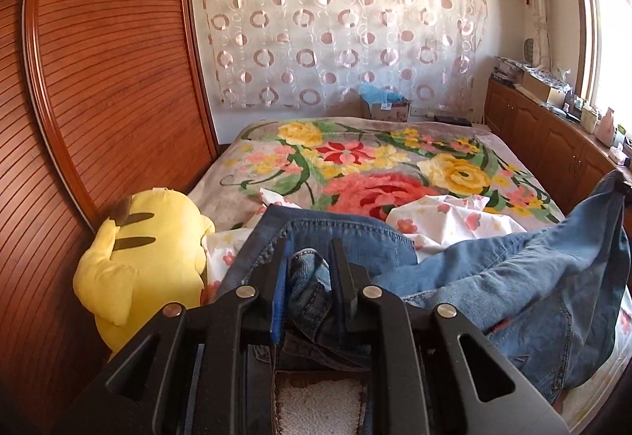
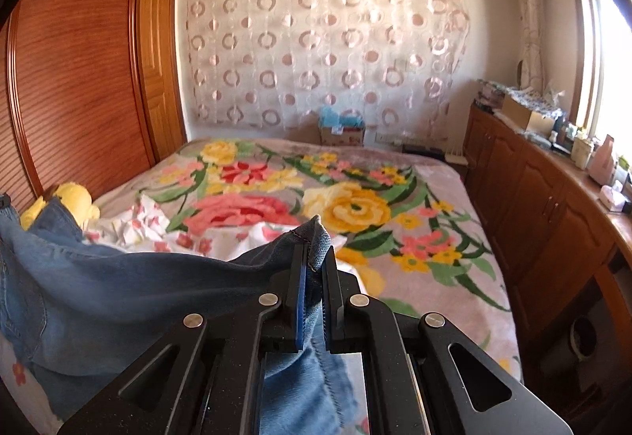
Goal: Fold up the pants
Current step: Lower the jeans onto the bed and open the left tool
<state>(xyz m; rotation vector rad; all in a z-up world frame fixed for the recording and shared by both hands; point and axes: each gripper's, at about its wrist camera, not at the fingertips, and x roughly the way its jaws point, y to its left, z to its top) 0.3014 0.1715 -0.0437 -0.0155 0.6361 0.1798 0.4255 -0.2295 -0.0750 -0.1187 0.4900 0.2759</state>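
- L gripper (image 1: pixel 310 249): my jaws are pinched on a thick bunch of the jeans (image 1: pixel 513 277), prob the waistband end, since a seam and a leather-look patch show right under the fingers.
- R gripper (image 2: pixel 314 257): jaws narrow, clamped on a hemmed corner of the same denim; the hem pokes up just past the tips.
- Jeans hang between my two grips as a sagging span, lifted off the bed (image 2: pixel 454 174) at both ends, with the middle drooping toward the white floral sheet (image 1: pixel 454 218).
- Step, my read: garment picked up by two pts, spread or align phase, no fold laid yet. Early in the task.
- Next move needs: pull the two grips apart to take out the sag, level them, then lower the cloth flat w/ edges matched before bringing one end over the other.
- Yellow plush toy (image 1: pixel 146 257) sits just beside the jeans on the L side, against the wood wardrobe (image 1: pixel 98 79), so room is tight there.
- Rumpled sheet lies under the landing spot and could bunch the fold.
- Beyond that, the floral blanket (image 2: pixel 355 210) runs open toward the curtain wall (image 2: pixel 316 40), so there's good room fwd.
- Cabinets (image 2: pixel 553 218) line the R edge of the bed; keep the R swing inside that.
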